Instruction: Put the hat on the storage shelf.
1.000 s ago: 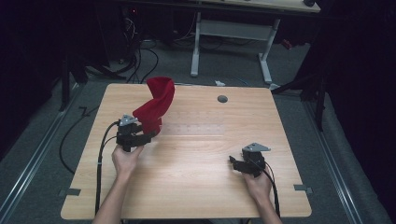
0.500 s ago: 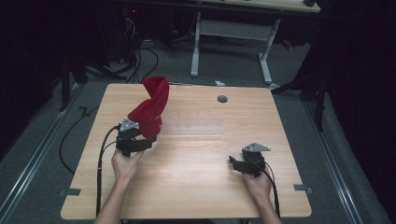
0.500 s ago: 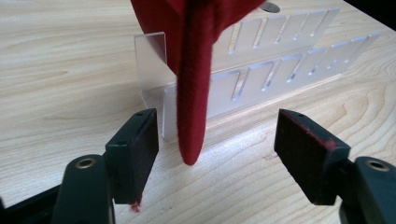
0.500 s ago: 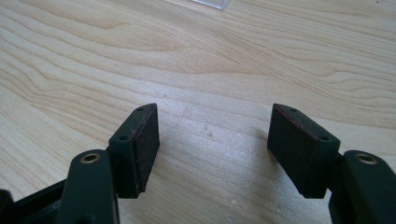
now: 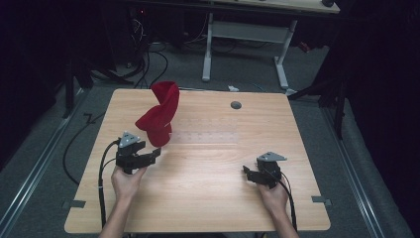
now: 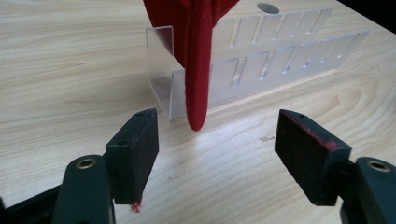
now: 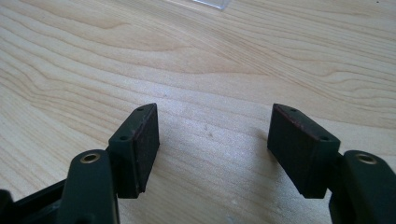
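A red cloth (image 5: 159, 116) stands draped over the left end of a clear plastic slotted rack (image 5: 210, 133) on the wooden table (image 5: 208, 203). In the left gripper view the cloth (image 6: 198, 56) hangs down in a narrow fold in front of the rack (image 6: 261, 70), its tip just above the wood. My left gripper (image 5: 154, 153) sits just in front of the cloth, open (image 6: 217, 140), with red lint on its pads and nothing between them. My right gripper (image 5: 247, 173) rests near the front right of the table, open (image 7: 212, 140) over bare wood.
A small grey round disc (image 5: 236, 104) lies on the table behind the rack. Black cables (image 5: 101, 168) trail from the left gripper off the table's front left. A white desk frame (image 5: 242, 34) stands on the floor beyond the table.
My left gripper has drawn back from the red cloth toward the front left of the table. The cloth has settled slightly leftward. The right gripper has not moved.
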Tool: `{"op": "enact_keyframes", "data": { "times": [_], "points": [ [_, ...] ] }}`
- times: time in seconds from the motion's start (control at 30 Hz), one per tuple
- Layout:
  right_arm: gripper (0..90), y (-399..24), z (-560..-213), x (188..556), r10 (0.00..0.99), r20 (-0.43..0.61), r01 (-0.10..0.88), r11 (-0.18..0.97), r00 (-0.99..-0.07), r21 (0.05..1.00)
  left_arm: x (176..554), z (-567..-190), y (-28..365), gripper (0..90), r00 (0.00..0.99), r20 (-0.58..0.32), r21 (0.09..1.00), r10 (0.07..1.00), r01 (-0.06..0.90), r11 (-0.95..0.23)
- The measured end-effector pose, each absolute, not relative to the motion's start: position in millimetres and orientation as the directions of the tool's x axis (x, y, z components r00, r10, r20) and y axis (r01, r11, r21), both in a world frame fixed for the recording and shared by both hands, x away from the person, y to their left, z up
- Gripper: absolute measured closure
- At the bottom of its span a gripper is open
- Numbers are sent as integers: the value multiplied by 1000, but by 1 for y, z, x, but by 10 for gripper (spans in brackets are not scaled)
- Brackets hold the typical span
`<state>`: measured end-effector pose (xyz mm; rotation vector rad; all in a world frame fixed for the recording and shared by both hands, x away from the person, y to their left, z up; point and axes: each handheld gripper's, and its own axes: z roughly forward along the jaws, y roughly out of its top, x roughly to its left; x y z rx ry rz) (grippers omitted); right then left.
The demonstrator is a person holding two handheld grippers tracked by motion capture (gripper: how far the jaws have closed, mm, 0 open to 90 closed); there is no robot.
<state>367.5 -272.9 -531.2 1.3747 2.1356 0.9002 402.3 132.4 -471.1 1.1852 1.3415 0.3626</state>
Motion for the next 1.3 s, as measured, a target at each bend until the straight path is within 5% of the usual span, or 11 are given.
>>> {"op": "enact_keyframes", "data": {
  "times": [1.3],
  "points": [
    [341,-273,-531,367,913,-18,625,294,-408,724,357,-499,157,280,285,-588,789,757,407,460]
  ]
}}
